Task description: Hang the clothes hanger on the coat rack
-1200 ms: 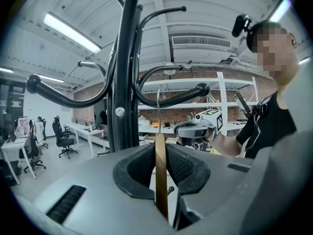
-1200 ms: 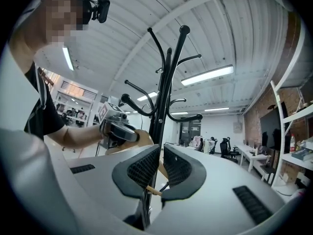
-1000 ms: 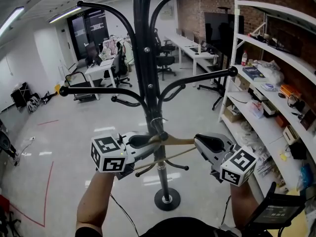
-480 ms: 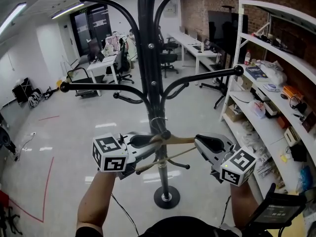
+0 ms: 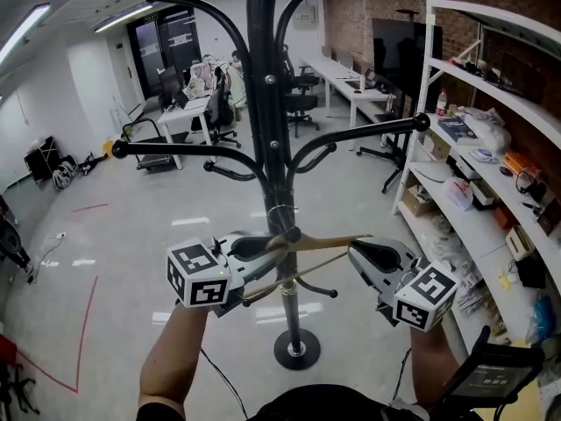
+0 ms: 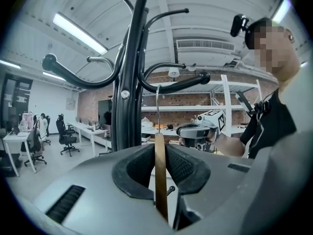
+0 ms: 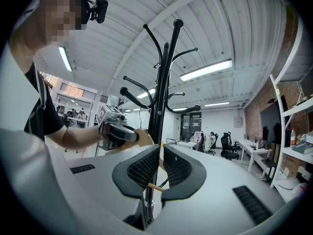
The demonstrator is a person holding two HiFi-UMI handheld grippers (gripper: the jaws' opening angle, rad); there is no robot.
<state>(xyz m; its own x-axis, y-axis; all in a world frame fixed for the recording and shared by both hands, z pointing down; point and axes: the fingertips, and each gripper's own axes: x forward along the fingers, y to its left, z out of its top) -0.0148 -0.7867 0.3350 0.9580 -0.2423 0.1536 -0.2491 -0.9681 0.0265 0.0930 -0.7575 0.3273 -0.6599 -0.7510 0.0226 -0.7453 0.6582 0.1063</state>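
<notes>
- Forearms [image 5: 171, 358] nearest, one behind each claw; marker cube [image 5: 197, 274] on the left unit, marker cube [image 5: 427, 295] on the right.
- Left claw [image 5: 259, 251] [image 6: 160, 163]: clenched on the wooden hanger [image 5: 329, 242] [image 6: 160, 190]. Flat wood stands edge-on between the ribbed pads, touching both.
- Right claw [image 5: 361, 254] [image 7: 161, 166]: drawn in to a thin slit on the hanger's far end. Lower bar [image 7: 152, 185] crosses just under the pads.
- Hanger spans the gap between the two claws, roughly level, tilted slightly down toward the left claw.
- Wire hook [image 6: 157, 111] runs straight up from the left claw to just under a curved rack arm [image 6: 171, 84]. Cannot tell whether hook and arm touch.
- Coat rack [image 5: 273, 147] [image 6: 128, 106] [image 7: 159, 111]: black pole directly ahead of both claws, between them in the head view, just behind the hanger. Arms curve out above the claws, round base [image 5: 296, 351] on the floor below them.
- Beyond the right claw: white shelving [image 5: 473, 217] against a brick wall, loaded with small items.
- Far past the rack: white desks [image 5: 337, 77], office chairs [image 5: 298, 103], glossy floor [image 5: 114, 253].
</notes>
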